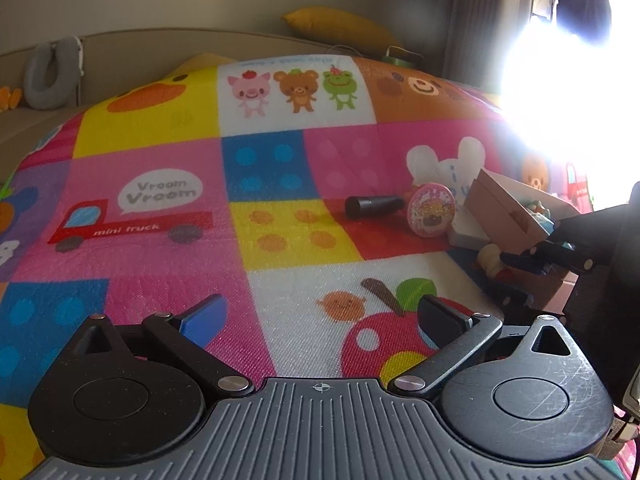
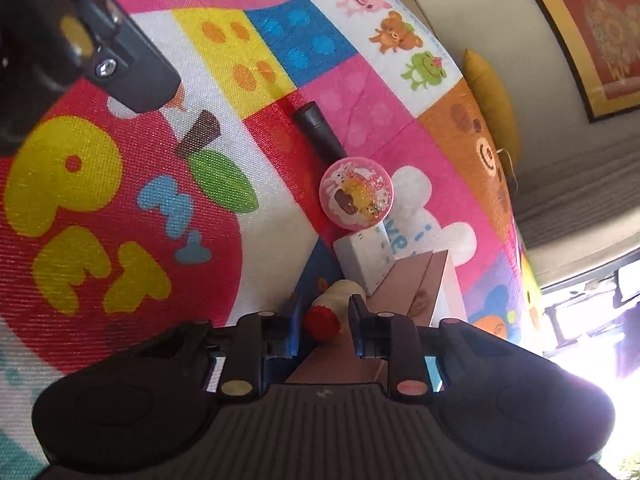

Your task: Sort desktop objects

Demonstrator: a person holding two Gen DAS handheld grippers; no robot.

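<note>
Two grippers checked: your right gripper point(image 2: 324, 330) stands narrow around the red-capped toy point(image 2: 326, 316), grip unconfirmed; your left gripper point(image 1: 320, 316) gapes empty, farther left.

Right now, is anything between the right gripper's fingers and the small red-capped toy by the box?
Nothing visible: the red-capped toy already sits between the right gripper fingers, beside the cardboard box.
</note>
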